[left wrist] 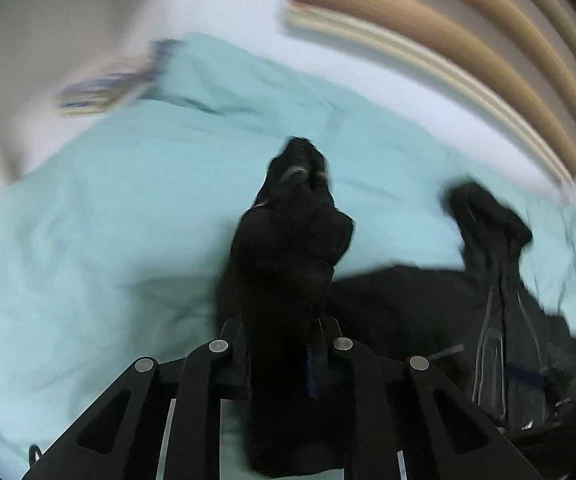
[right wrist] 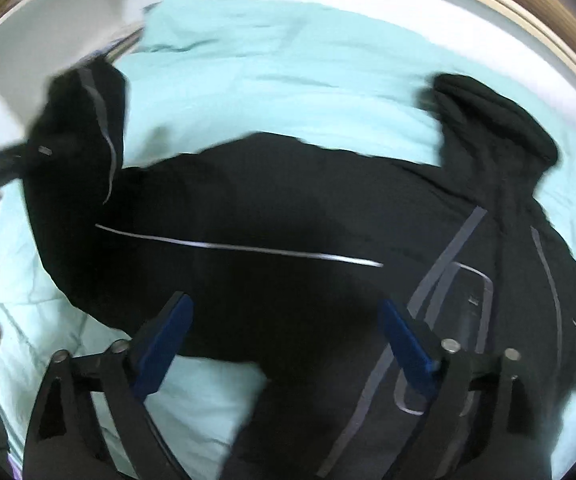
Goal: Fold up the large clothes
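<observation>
Fingers of the left gripper (left wrist: 280,364) clamped on a bunched black fold of the jacket (left wrist: 288,240), which rises straight ahead of them; the rest of it sprawls off to their right over the pale teal bedsheet (left wrist: 108,220). Right gripper (right wrist: 284,344): blue pads (right wrist: 168,340) spread wide and released, the jacket (right wrist: 268,208) lying flat between and beyond them on the bedsheet (right wrist: 268,60), one sleeve (right wrist: 80,132) lifted at far left.

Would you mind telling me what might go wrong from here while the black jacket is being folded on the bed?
1. The left gripper pinches only a bunched sleeve of the black jacket; the fabric could slip out mid-swing.
2. The right gripper hangs open over the jacket, so nothing pins the body and it may drag across the light green sheet.
3. Both views are motion-blurred, so the fold could land crooked.
</observation>
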Demonstrator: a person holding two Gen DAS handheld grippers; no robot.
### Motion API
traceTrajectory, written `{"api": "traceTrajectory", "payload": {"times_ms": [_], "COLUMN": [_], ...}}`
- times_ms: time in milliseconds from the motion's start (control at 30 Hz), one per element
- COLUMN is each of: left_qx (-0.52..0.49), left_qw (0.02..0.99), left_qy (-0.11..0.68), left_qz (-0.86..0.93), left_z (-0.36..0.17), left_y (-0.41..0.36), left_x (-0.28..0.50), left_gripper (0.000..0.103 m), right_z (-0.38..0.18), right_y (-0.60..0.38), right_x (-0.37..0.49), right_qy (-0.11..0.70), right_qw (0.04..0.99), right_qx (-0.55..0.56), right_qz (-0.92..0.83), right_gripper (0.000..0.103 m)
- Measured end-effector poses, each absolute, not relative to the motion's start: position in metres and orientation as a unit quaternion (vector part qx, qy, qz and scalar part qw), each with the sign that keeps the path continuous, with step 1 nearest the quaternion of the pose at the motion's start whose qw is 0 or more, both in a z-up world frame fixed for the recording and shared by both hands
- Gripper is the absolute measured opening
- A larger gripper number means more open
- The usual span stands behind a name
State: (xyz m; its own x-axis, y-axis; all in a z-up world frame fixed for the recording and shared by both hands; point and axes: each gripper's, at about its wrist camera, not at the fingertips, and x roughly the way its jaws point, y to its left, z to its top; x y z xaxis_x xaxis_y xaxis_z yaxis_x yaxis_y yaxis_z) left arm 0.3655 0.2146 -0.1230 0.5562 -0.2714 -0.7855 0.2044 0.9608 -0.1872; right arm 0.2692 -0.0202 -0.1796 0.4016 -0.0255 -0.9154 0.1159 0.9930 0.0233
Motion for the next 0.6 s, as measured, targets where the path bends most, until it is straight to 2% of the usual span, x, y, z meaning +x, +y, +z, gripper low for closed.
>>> {"api": "traceTrajectory", "payload": {"times_ms": [133,200,233,333,500,600], "left_qx": [-0.095,-0.132,-0.14,-0.1,-0.054,-0.048], "left_qw": [0.891,0.88,0.874,0.867,0.865,0.869], "left_qy": [0.443,0.455,0.465,0.487,0.499,0.492], "left_qz": [-0.035,-0.034,-0.026,-0.003,0.011,-0.017], "left_z": [-0.113,-0.123,-0.131,-0.154,-0.176,-0.168], "left_y": [0.299,0.326,0.334,0.327,0.314,0.308], "left_x": [0.347,0.342,0.338,0.331,0.331,0.336], "left_gripper": [0.016,0.016,0.016,0.016,0.016,0.016], "right_z": [-0.185,-0.189,-0.192,-0.206,-0.234,-0.275], "right_y": [0.012,0.029,0.035,0.05,0.045,0.044], "right_x": [0.285,0.292,0.295,0.302,0.304,0.307], "right_qy": [0.539,0.537,0.537,0.545,0.564,0.619], "right_qw": [0.841,0.842,0.842,0.837,0.824,0.783], "right_qx": [0.042,0.039,0.037,0.041,0.055,0.059], "right_qz": [-0.002,0.019,0.025,0.035,-0.005,0.002], "right_gripper": [0.088,0.079,0.069,0.054,0.053,0.053]}}
